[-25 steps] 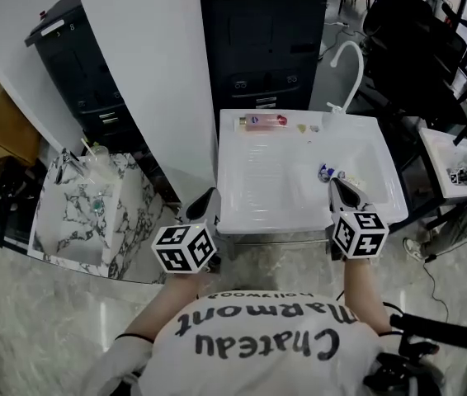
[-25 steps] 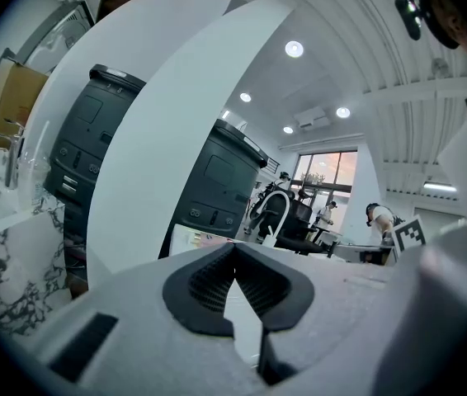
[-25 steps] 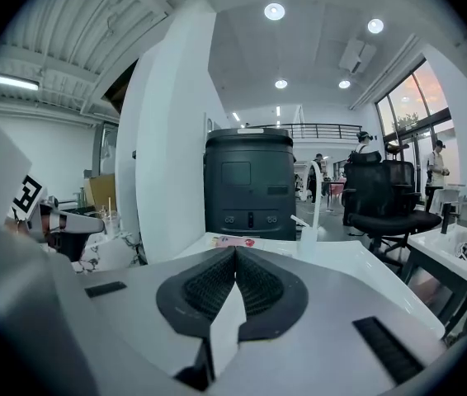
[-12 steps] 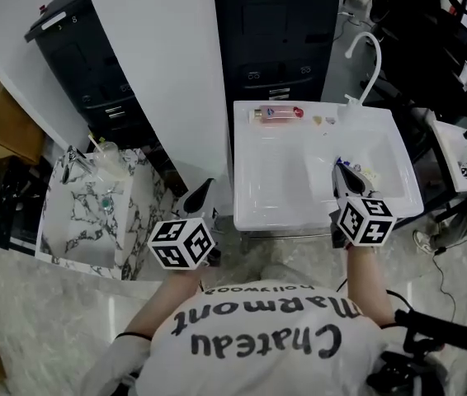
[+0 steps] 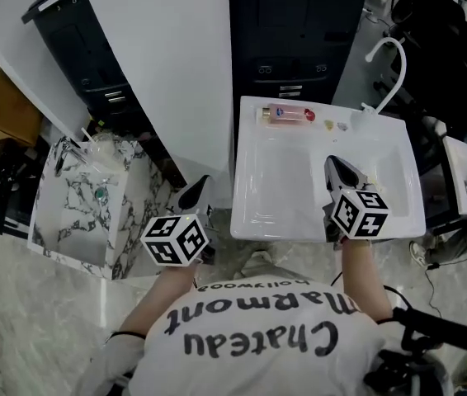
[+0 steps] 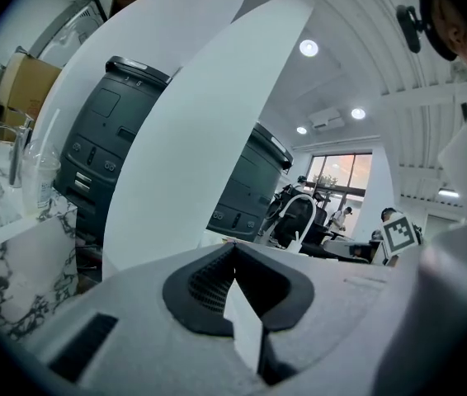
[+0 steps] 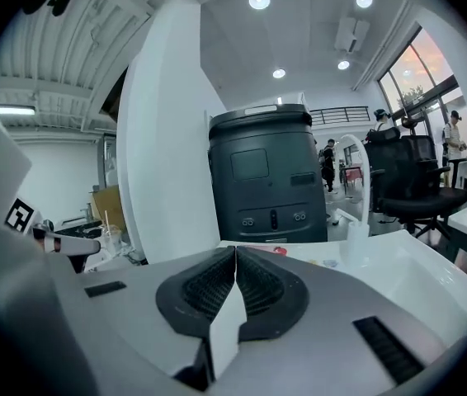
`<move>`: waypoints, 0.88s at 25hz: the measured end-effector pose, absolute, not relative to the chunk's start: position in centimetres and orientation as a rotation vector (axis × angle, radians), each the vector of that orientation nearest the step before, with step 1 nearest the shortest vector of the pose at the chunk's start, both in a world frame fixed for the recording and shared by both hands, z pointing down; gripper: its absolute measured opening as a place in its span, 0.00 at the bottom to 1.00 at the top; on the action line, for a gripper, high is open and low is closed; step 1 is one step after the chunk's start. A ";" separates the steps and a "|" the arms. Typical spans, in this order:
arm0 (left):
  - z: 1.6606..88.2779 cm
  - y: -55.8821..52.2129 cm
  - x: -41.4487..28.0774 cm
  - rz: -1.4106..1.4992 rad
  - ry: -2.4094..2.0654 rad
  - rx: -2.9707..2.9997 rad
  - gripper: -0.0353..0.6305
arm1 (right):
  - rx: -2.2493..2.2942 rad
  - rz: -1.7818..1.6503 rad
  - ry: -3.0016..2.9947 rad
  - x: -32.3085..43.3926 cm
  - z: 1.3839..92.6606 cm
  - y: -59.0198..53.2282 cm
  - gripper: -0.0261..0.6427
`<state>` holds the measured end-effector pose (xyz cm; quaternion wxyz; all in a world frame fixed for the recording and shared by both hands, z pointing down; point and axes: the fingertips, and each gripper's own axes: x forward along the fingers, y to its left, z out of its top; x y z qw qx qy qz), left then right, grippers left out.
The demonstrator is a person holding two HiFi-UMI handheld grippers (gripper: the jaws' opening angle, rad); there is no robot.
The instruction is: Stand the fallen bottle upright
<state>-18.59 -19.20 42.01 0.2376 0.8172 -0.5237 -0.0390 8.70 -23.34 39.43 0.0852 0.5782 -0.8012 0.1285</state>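
Fallen bottle (image 5: 287, 115): pinkish, w/ a red cap end, lying flat on its side along the far rim of the white bench (image 5: 275, 188). Not upright yet, and nothing touches it. I'll place everything else relative to that bench.

A few small bits sit on the bench's far rim too, just right of the bottle; too small to ID. The curved white tap (image 5: 390, 60) rises from the bench's far right corner, above a sunken basin on the bench's right side.

R claw (image 5: 332, 165) hangs over the bench's near edge, at the basin's front, pointing toward the far rim. Its jaws are pressed fully together w/ nothing btw them. It's well apart from the bottle.

L claw (image 5: 203, 185) is off the bench altogether, just past its near left corner, above the floor. Jaws also closed tight, holding nothing.

Left of the bench stands a marble-pattern box (image 5: 77, 213) w/ a clear cup (image 5: 101, 151) on top. Dark cabinets stand behind the bench.

Progress, as I judge it: none of the task proper is done. Left to do: reach across to the far rim, open a claw, grip the bottle, tip it onto its base, let go.
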 end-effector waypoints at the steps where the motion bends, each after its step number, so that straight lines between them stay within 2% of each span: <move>1: 42.0 -19.8 -18.6 -0.106 -1.444 2.234 0.07 | 1.702 0.379 -2.399 8.4 39.3 -24.3 0.06; 11: 41.5 -24.3 -18.9 -0.105 -1.554 2.180 0.07 | 1.385 0.323 -2.534 4.0 38.7 -33.7 0.06; 22: 43.8 -25.1 -21.7 -0.031 -1.664 2.059 0.07 | 0.985 0.098 -2.507 -1.4 40.5 -42.3 0.06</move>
